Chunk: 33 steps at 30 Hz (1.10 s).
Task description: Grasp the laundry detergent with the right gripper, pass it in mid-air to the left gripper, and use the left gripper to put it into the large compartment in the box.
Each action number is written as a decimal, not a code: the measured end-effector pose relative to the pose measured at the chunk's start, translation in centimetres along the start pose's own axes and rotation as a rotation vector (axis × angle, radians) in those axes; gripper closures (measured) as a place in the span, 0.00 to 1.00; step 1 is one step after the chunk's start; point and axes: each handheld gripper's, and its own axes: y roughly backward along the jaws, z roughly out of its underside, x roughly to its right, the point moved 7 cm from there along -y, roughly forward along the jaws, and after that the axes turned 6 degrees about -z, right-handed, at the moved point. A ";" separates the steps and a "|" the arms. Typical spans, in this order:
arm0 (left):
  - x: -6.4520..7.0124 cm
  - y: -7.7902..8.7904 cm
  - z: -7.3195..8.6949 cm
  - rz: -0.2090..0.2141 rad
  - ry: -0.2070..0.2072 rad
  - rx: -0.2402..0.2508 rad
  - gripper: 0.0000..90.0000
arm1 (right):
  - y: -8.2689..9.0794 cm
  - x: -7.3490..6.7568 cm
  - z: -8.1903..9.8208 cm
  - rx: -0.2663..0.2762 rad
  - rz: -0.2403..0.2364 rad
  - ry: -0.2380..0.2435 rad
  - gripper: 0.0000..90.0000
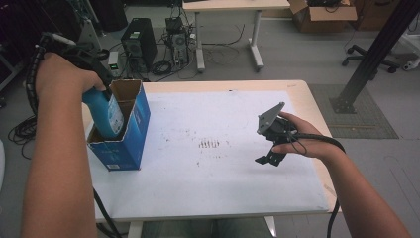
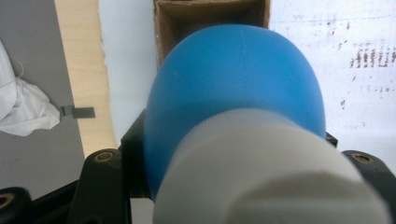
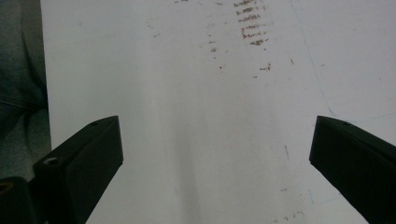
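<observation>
Bottle [image 1: 105,113], blue with a white cap, half down inside the open blue carton [image 1: 128,141] at the desk's left edge, pinched by the left gripper [image 1: 101,74]. Likely trouble: catching on a cardboard flap, tipping the unsteadied carton toward the edge. Right gripper [image 1: 270,157] spread wide, hovering idle above the white desk cover [image 1: 223,173] toward the right edge. Faint brown smudges mid-desk. Beyond: a computer tower [image 1: 139,42], tangled cables, another table, a cardboard box.

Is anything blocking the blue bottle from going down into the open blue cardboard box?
Nothing visible does. The blue plastic bottle with a white cap, held by the left gripper, is already partly inside the open-topped blue cardboard box, whose brown interior looks empty ahead of it.
</observation>
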 end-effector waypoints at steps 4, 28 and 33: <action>0.0 -1.2 -0.1 0.005 0.000 -0.009 0.43 | -0.2 0.0 -0.1 0.000 -0.002 0.001 0.03; 0.7 -7.9 -0.5 0.012 -0.007 -0.060 0.43 | -0.8 -0.1 -0.1 -0.003 -0.015 -0.009 0.03; 0.9 -9.1 -0.5 0.013 -0.008 -0.072 0.43 | -0.8 -0.1 0.0 -0.007 -0.018 -0.009 0.03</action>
